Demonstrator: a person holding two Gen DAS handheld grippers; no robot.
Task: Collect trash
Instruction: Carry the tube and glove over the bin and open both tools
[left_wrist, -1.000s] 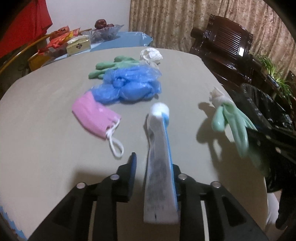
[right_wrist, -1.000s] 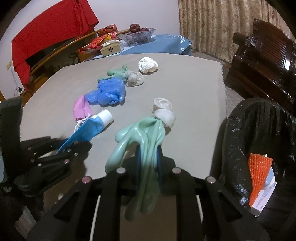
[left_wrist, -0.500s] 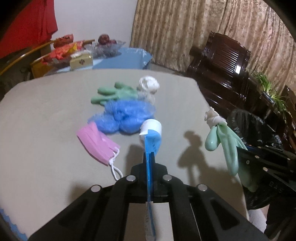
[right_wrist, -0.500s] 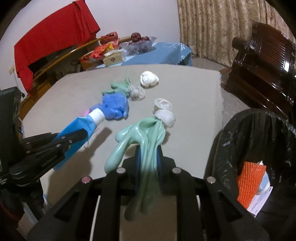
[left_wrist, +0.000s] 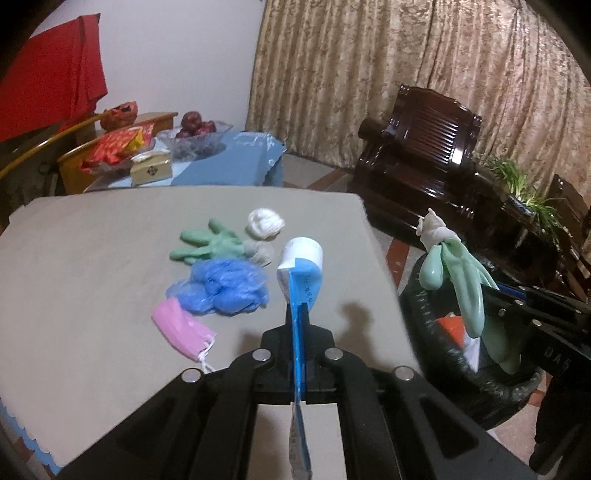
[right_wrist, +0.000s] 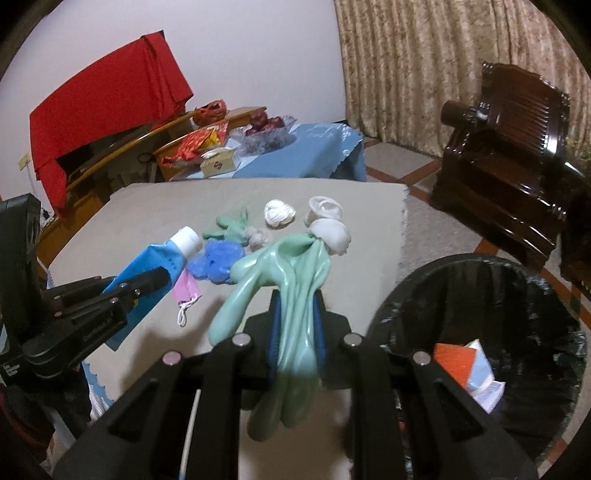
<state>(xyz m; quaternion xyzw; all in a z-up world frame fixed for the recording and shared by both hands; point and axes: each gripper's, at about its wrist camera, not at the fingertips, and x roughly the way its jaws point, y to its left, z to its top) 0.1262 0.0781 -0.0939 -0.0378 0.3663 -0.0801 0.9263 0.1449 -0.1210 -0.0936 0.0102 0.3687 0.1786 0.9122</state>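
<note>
My left gripper (left_wrist: 300, 334) clamps the blue tube (left_wrist: 301, 280) above the table (left_wrist: 92, 295); my right gripper (right_wrist: 295, 325) clamps a green glove (right_wrist: 291, 280) left of the bin (right_wrist: 480, 295).

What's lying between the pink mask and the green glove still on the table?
The crumpled blue plastic lies between the pink mask and the green glove, seen in the left wrist view.

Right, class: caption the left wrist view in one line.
Left hand-held gripper pinching flattened blue plastic tube above grey table strewn with trash.
</note>
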